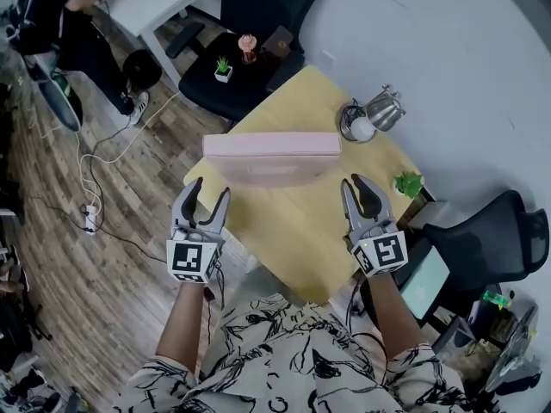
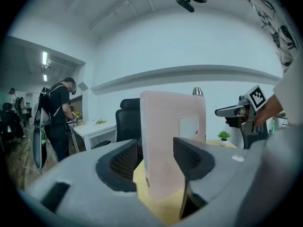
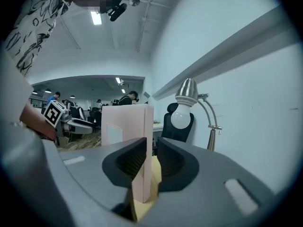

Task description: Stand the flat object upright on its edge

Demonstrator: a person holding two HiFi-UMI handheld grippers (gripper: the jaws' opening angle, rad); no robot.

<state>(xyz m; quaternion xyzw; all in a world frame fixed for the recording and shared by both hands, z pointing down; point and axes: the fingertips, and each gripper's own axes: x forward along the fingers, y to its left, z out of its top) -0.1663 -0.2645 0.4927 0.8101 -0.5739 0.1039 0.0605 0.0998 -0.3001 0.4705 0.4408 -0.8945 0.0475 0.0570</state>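
Lamp (image 1: 370, 117) at 2 o'clock of pink box (image 1: 271, 157), plant (image 1: 408, 182) at 4. Left gripper (image 1: 212, 188) half-wide, right gripper (image 1: 355, 181) narrow, both empty. In gripper views, jaws hide box foot.

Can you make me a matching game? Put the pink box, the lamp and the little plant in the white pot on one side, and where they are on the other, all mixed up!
1 pink box
2 lamp
3 plant in the white pot

A on the black chair
B far right side of the yellow table
C upright on its edge, mid-table

Pairs: 1-C, 2-B, 3-A
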